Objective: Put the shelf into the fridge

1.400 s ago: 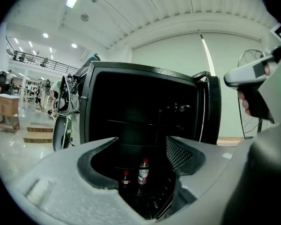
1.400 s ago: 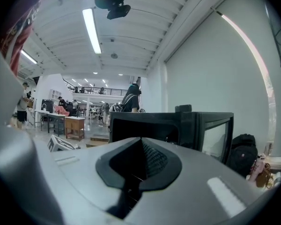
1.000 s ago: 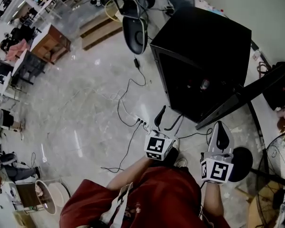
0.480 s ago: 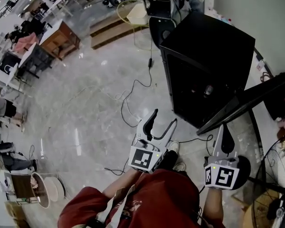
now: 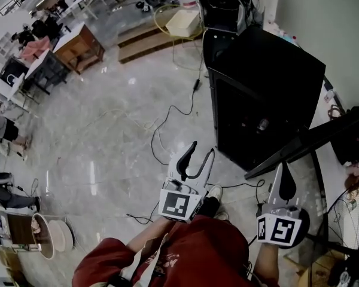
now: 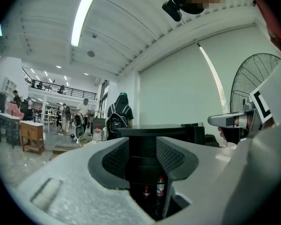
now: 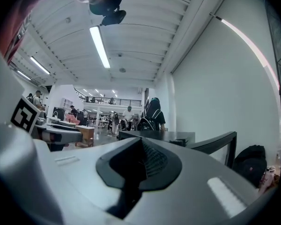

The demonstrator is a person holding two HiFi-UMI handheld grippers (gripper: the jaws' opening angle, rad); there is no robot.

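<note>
Head view: the left gripper (image 5: 203,146) hangs above the floor (image 5: 107,142), with the open black fridge (image 5: 269,82) ahead and to its right. Its jaws are closing, narrower than half a second ago, with nothing between them. The right gripper (image 5: 280,167) stays empty with its jaws together, just short of the fridge's open door (image 5: 299,143). Both grippers sit lower in frame than a second ago.

Left gripper view: through the narrowing gap the fridge interior lies straight ahead, with two bottles (image 6: 160,185) low inside.

Right gripper view: the pads meet. The fridge top lies ahead and the door ahead to the right.

The shelf cannot be made out in any view.
</note>
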